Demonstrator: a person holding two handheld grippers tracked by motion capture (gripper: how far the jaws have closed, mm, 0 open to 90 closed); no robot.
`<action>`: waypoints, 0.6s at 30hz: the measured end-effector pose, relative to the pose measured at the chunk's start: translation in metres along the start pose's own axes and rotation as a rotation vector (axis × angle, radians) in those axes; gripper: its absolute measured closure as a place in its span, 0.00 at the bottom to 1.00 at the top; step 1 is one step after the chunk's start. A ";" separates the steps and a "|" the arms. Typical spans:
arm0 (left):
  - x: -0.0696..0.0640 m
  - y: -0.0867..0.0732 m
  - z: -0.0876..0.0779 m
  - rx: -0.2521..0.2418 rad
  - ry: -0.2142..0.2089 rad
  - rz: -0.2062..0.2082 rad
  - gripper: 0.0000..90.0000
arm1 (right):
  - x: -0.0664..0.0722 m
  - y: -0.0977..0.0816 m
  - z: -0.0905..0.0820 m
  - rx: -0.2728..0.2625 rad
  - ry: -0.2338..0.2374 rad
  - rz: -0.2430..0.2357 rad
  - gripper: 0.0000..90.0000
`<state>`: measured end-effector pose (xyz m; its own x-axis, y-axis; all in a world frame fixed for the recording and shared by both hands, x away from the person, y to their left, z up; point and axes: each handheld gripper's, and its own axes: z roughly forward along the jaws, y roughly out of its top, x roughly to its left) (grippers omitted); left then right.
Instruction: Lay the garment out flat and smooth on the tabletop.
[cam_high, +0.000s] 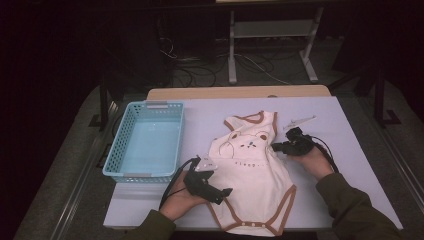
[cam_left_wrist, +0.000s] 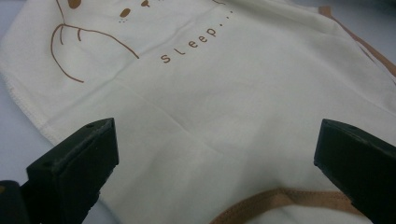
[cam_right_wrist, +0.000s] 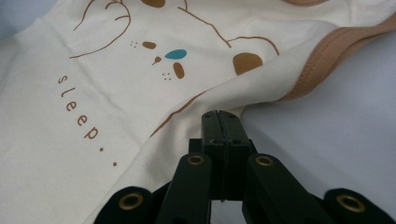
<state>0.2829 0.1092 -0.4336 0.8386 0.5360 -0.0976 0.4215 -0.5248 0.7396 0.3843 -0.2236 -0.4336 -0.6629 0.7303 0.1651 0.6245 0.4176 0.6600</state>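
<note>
High view — right gripper (cam_high: 276, 147) pinching bodysuit (cam_high: 252, 175).

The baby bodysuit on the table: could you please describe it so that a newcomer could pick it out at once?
On the pale table, right of the blue basket, a cream baby bodysuit lies flat between the person's two hands. Brown trim, a bear drawing and the word "sleep" set it apart; the right gripper is shut on its edge.

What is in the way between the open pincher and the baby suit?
Nothing visible. The left gripper hangs open right over the cream cotton baby bodysuit with brown trim, jaws spread either side of the fabric, with no other object between them.
</note>
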 end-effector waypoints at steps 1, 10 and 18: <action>0.000 0.000 0.000 0.000 -0.001 -0.002 0.00 | -0.001 0.000 -0.002 -0.003 -0.004 0.000 0.99; 0.000 0.000 0.000 0.000 0.000 -0.006 0.00 | -0.010 -0.004 -0.026 -0.033 -0.040 0.033 0.99; 0.001 0.000 0.000 0.002 -0.001 -0.005 0.00 | -0.019 -0.011 -0.044 -0.049 -0.075 0.063 0.99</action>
<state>0.2835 0.1097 -0.4339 0.8365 0.5385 -0.1019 0.4268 -0.5234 0.7375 0.3718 -0.2659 -0.4117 -0.5890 0.7935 0.1533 0.6416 0.3438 0.6856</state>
